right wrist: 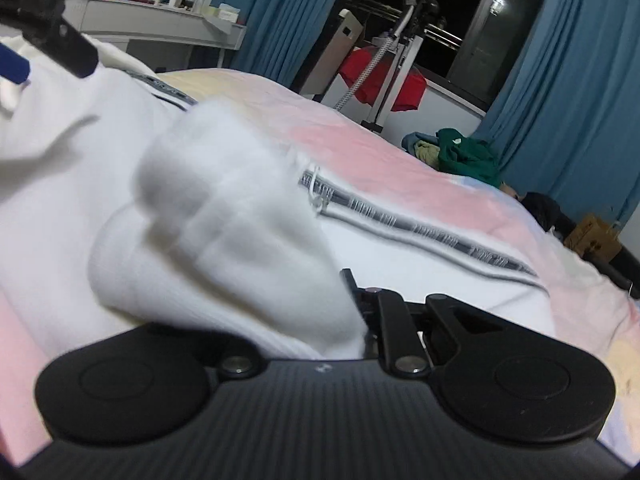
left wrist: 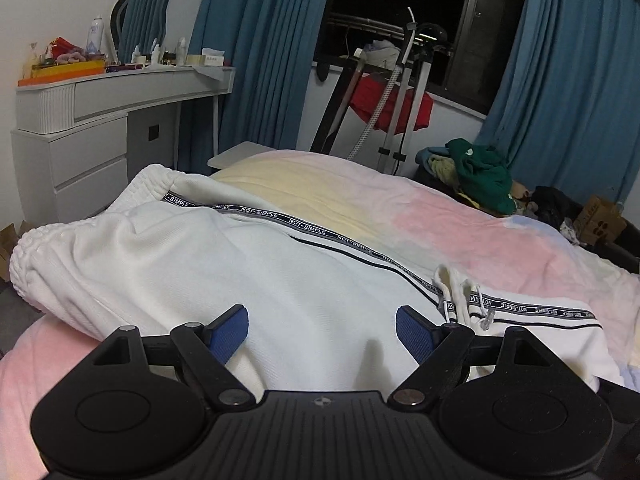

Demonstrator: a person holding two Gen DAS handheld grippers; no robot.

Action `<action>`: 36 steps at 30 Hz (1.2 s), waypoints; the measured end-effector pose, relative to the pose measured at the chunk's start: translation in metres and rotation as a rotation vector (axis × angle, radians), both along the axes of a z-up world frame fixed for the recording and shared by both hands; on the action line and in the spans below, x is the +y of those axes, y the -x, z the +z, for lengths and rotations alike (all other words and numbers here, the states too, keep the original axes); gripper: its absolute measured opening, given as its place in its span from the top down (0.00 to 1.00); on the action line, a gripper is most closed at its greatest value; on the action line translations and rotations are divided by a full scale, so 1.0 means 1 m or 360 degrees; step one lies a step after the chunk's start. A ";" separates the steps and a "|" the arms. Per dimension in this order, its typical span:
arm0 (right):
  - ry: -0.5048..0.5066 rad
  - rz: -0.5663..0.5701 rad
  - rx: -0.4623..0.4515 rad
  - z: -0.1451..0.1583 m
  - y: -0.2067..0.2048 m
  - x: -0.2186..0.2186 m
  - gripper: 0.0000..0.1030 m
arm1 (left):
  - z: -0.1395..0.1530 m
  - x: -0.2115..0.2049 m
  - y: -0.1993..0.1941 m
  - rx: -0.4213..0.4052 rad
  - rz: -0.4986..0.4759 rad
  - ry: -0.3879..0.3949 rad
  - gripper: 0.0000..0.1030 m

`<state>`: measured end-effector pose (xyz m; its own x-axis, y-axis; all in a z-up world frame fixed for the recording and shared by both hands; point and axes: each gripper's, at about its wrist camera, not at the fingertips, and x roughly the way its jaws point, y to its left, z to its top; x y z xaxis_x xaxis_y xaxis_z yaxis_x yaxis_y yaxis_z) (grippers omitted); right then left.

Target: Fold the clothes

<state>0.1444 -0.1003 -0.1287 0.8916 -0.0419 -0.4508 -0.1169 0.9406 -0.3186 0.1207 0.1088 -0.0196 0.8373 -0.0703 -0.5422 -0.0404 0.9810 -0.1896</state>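
place: home bedroom; near: bed with pastel blanket; far left: dressing table, mirror; far: blue curtains

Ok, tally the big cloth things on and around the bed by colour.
White: 1, the trousers
Pink and yellow: 1, the blanket
Green: 1, the garment
Red: 1, the cloth on the rack
Blue: 2, the curtains
Total: 6

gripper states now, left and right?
Left gripper: open, nothing between the pads, over the white trousers.
Right gripper: shut on a bunched fold of the white trousers.
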 end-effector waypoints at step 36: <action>-0.0836 -0.0202 0.0174 0.097 0.080 -0.104 0.32 | -0.001 -0.025 0.015 -0.0103 -0.0568 0.0377 0.25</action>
